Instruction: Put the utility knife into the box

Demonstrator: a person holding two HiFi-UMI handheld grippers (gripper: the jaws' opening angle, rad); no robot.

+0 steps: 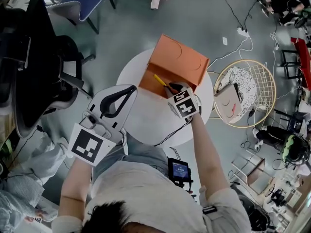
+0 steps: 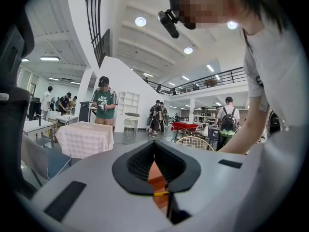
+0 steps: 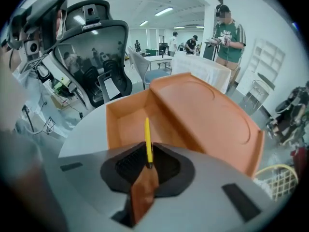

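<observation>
Orange box, head view: the box [image 1: 177, 64] stands at the 12 o'clock side of a round white table [image 1: 146, 118]. Its open compartment faces up on the left, and its flat lid panel spreads toward 2 o'clock.
Utility knife, head view: the yellow utility knife [image 1: 160, 80] hangs over the open compartment. It runs from the jaws toward 10 o'clock.
Right gripper, head view: the right gripper [image 1: 170, 87] sits at the box's near edge, clamped on the knife's near end.
Left gripper, head view: the left gripper [image 1: 130, 90] is over the table's 8 o'clock edge, well apart from the knife. Its fingertips meet and point toward 1 o'clock.
Surroundings, head view: a black office chair [image 1: 34, 67] stands at 9 o'clock.
Jaws, left gripper view: the dark pads are closed tip to tip with nothing held. The box and a sliver of yellow show through the slit beneath them.
Jaws, right gripper view: the jaws are pressed together on the knife's end at the picture's centre.
Knife, right gripper view: the yellow body juts straight out toward 12 o'clock, its far tip above the compartment floor. Whether it touches cannot be told.
Box, right gripper view: the compartment lies directly ahead, and the lid slopes off toward 3 o'clock.
</observation>
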